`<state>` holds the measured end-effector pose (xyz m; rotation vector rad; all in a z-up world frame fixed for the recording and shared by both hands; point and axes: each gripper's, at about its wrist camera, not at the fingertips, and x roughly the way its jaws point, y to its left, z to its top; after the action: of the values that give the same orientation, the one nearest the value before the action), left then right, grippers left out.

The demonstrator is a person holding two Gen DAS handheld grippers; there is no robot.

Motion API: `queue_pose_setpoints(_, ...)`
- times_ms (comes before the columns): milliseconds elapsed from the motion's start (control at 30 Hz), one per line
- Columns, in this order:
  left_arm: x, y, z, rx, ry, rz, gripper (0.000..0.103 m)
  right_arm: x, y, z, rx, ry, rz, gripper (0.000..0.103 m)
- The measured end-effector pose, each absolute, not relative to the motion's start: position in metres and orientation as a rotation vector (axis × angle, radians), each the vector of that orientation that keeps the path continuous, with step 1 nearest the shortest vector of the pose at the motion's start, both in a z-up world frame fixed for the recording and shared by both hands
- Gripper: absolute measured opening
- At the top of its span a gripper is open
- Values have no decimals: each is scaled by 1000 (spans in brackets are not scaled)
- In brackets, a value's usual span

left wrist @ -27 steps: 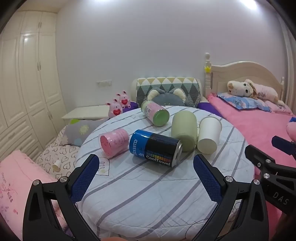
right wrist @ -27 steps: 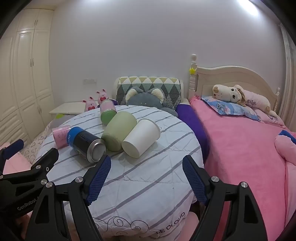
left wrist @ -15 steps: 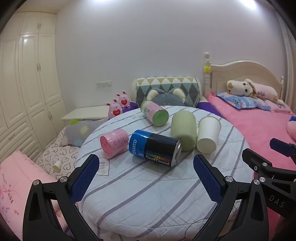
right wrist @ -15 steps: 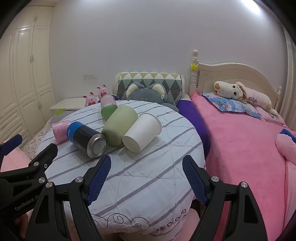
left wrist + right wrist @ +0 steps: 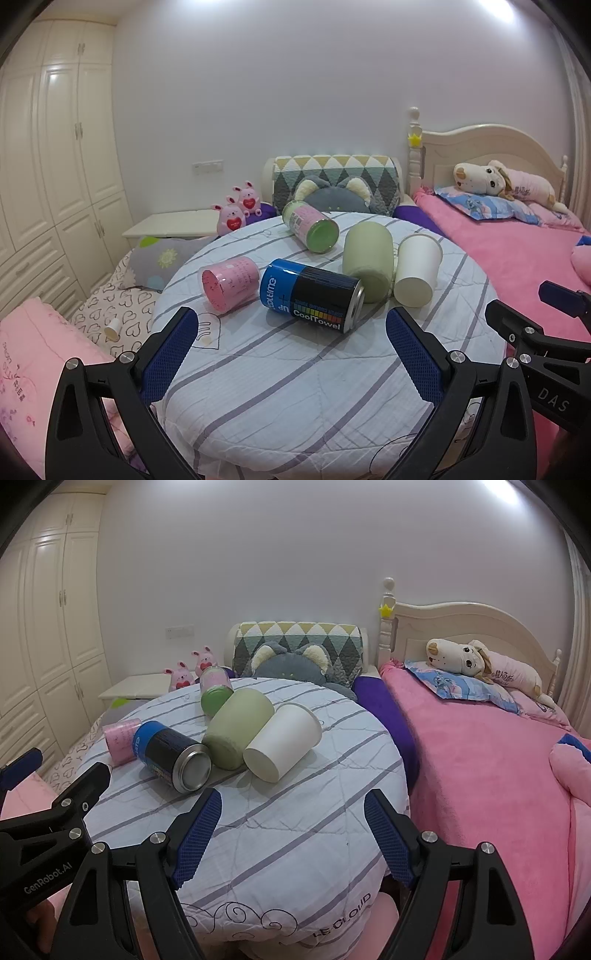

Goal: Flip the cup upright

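Note:
A white paper cup (image 5: 417,273) (image 5: 282,736) lies on its side on the round striped table (image 5: 295,387) (image 5: 295,849), its base toward me. A sage green cup (image 5: 367,262) (image 5: 236,731) lies beside it, touching it. A blue and black CoolTowel can (image 5: 312,299) (image 5: 170,755), a pink cup (image 5: 229,282) (image 5: 118,740) and a pink and green canister (image 5: 310,225) (image 5: 216,694) also lie on their sides. My left gripper (image 5: 291,354) is open and empty, short of the can. My right gripper (image 5: 291,834) is open and empty, short of the white cup.
A pink bed (image 5: 498,775) runs along the table's right side, with a plush dog (image 5: 480,664) on its pillow. A patterned cushion (image 5: 299,646) and a grey plush (image 5: 291,664) stand behind the table. White wardrobes (image 5: 55,166) and a low side table (image 5: 173,223) are at left.
Both views have drawn slightly nearer to the table and tilted a little; the cups and cans have not moved. Both grippers stay open.

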<state>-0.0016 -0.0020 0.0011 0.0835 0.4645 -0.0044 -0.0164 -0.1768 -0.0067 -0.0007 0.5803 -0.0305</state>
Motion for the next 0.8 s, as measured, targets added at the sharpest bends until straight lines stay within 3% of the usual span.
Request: queue_pose_setpoints(800, -1, 5, 1, 82, 463, 2, 103, -15, -178, -12, 18, 594, -35, 81)
